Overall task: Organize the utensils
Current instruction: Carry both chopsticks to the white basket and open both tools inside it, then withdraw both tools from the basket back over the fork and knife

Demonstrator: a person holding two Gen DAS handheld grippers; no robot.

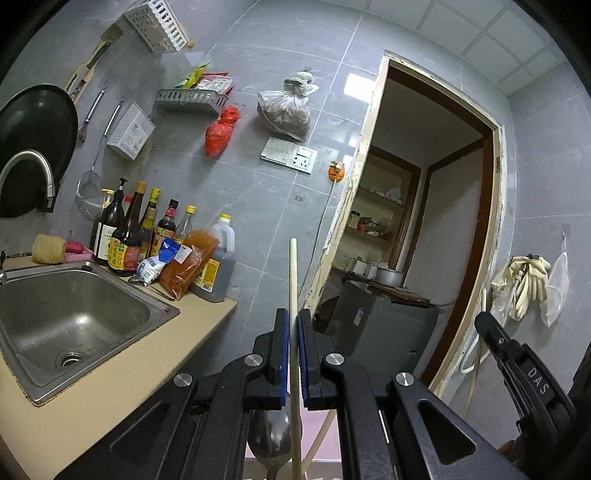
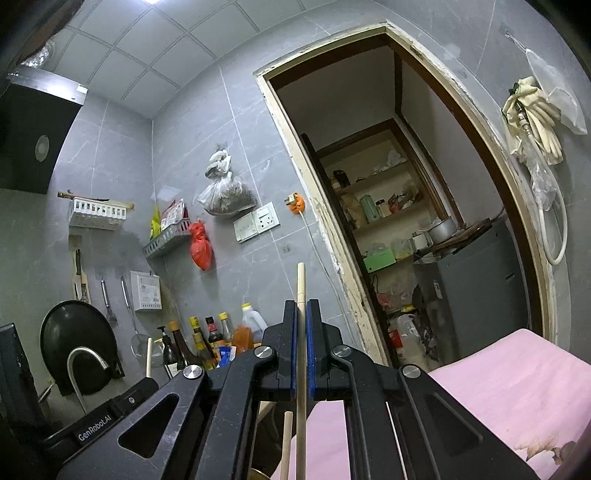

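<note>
My left gripper (image 1: 293, 315) is shut on a pale wooden chopstick (image 1: 293, 273) that stands upright between its blue pads. Below the jaws I see a metal spoon (image 1: 272, 446) and a second, slanted wooden stick (image 1: 322, 434). My right gripper (image 2: 301, 304) is shut on another upright wooden chopstick (image 2: 300, 280). A further stick (image 2: 286, 443) rises just left of it, low in the frame. In the right wrist view, the left gripper's chopstick (image 2: 149, 354) shows at the lower left. White slotted utensil baskets (image 1: 159, 24) (image 2: 96, 214) hang on the grey tiled wall.
A steel sink (image 1: 44, 280) with a curved faucet (image 1: 31, 162) sits in a beige counter (image 1: 122, 373). Sauce bottles (image 1: 125, 236) crowd its back edge. A black wok (image 1: 33, 147) and a strainer (image 1: 90, 195) hang on the wall. A doorway (image 2: 388, 184) opens ahead. A pink cloth (image 2: 498, 387) lies below.
</note>
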